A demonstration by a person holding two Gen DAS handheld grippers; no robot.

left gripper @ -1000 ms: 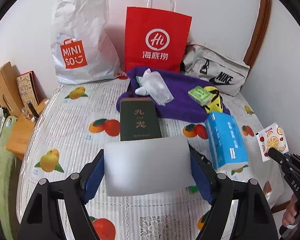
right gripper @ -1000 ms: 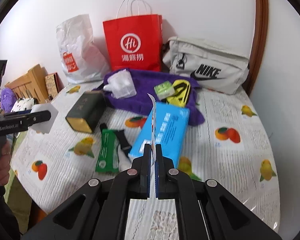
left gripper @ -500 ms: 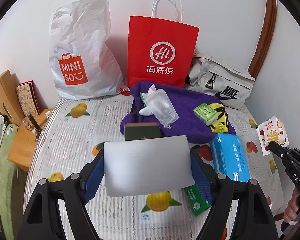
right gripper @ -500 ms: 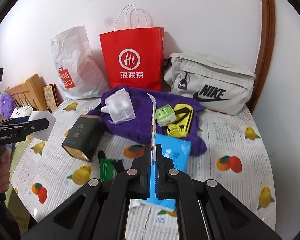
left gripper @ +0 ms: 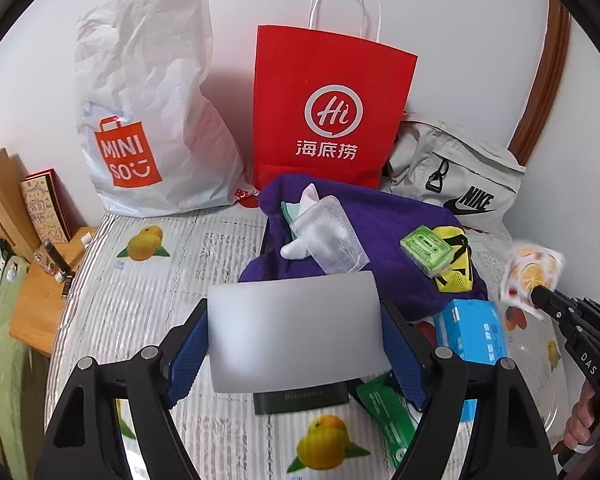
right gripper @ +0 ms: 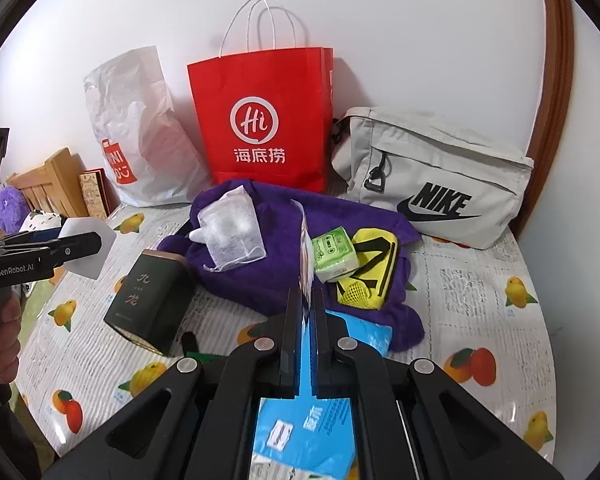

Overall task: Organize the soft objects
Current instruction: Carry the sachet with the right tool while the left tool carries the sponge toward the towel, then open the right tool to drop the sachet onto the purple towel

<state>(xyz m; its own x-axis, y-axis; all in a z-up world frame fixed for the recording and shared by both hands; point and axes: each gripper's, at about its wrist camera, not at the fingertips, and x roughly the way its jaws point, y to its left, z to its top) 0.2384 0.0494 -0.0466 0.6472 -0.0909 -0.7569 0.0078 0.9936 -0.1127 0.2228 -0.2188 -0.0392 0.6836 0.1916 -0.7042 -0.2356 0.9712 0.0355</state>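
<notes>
My left gripper is shut on a plain white soft pack and holds it above the table; it also shows in the right wrist view. My right gripper is shut on a thin fruit-print sachet, seen edge-on; the sachet shows in the left wrist view too. Ahead lie a purple towel, a clear mesh pouch, a green tissue pack, a yellow mesh bag and a blue tissue pack.
A red paper bag, a white Miniso bag and a grey Nike bag stand at the back wall. A dark green tin and a green packet lie on the fruit-print tablecloth. A wooden shelf is at the left.
Both grippers have moved forward toward the bags at the back, each keeping its hold. The dark green tin now lies under the left gripper's white pack.
</notes>
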